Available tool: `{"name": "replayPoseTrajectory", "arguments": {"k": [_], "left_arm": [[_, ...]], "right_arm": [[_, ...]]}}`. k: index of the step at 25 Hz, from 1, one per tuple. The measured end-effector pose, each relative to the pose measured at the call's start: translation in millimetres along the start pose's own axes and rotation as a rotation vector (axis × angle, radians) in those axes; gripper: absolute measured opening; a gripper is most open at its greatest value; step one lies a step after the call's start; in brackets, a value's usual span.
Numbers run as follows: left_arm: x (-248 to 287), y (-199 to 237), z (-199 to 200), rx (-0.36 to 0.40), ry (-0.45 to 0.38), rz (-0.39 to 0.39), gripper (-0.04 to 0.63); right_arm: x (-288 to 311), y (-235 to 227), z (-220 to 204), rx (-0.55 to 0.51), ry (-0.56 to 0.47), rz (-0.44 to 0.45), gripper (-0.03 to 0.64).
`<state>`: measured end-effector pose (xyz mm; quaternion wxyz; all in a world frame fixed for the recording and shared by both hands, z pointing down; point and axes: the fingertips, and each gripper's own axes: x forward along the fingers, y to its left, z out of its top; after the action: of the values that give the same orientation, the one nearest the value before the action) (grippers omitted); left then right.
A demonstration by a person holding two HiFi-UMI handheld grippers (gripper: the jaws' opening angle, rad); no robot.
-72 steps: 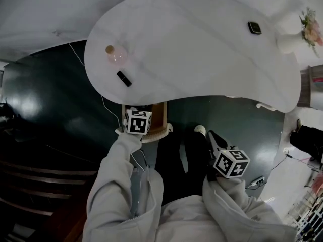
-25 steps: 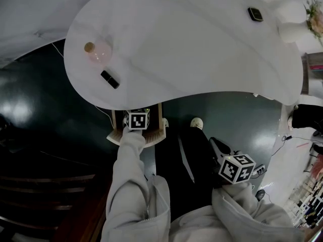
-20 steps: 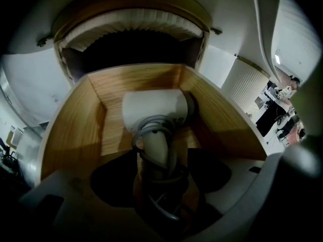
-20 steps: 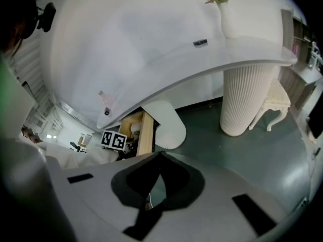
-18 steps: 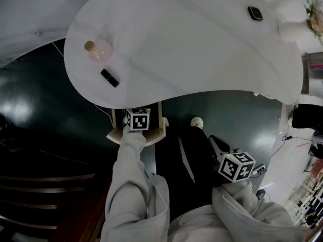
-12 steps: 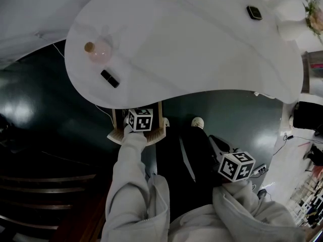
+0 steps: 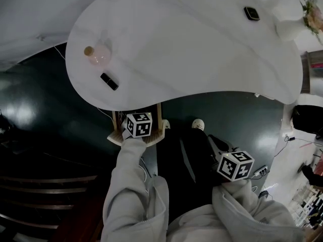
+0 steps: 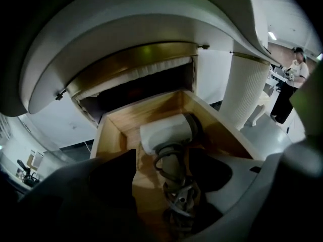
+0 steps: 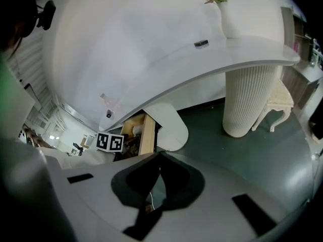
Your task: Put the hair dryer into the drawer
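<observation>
The white hair dryer (image 8: 169,132) lies inside the open wooden drawer (image 8: 113,130) under the white table (image 7: 192,59), with its cord coiled round the handle. My left gripper (image 8: 176,195) hovers just above it, open; its jaws stand wide on either side of the handle without touching it. In the head view the left gripper (image 7: 136,117) covers the drawer (image 7: 160,121) and hides the dryer. My right gripper (image 7: 211,137) hangs over the person's lap, shut and holding nothing; in the right gripper view the right gripper (image 9: 159,178) shows its pads meeting.
On the table stand a pink bottle (image 7: 98,54), a small black case (image 7: 109,81), a black device (image 7: 251,13) and a vase with flowers (image 7: 290,26). A ribbed white pedestal (image 8: 247,100) holds the table up. A power strip (image 7: 260,171) lies on the dark floor.
My left gripper has lifted a little out of the drawer and turned, leaving the dryer lying there. The right gripper has stayed where it was.
</observation>
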<state>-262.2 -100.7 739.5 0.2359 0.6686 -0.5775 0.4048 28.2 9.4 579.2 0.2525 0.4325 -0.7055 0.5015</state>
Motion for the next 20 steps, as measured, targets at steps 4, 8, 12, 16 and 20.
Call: {"name": "replayPoseTrajectory", "arguments": {"k": [4, 8, 12, 16, 20], "left_arm": [[-10.7, 3.2, 2.2, -0.084, 0.040, -0.006, 0.307], [-25.6, 10.0, 4.7, -0.171, 0.049, 0.036, 0.307], [-41.6, 19.9, 3.2, -0.279, 0.090, 0.054, 0.305], [-58.7, 14.1, 2.7, -0.357, 0.126, 0.026, 0.306], [-74.3, 7.6, 5.6, -0.372, 0.129, 0.012, 0.305]], "right_arm": [[-0.5, -0.5, 1.9, 0.004, -0.004, 0.008, 0.048], [-0.7, -0.4, 6.7, 0.006, -0.016, 0.019, 0.049], [-0.2, 3.6, 14.3, 0.004, -0.039, 0.041, 0.049], [-3.8, 4.1, 21.1, 0.010, -0.061, 0.058, 0.049], [-6.5, 7.2, 28.7, 0.017, -0.092, 0.081, 0.049]]}}
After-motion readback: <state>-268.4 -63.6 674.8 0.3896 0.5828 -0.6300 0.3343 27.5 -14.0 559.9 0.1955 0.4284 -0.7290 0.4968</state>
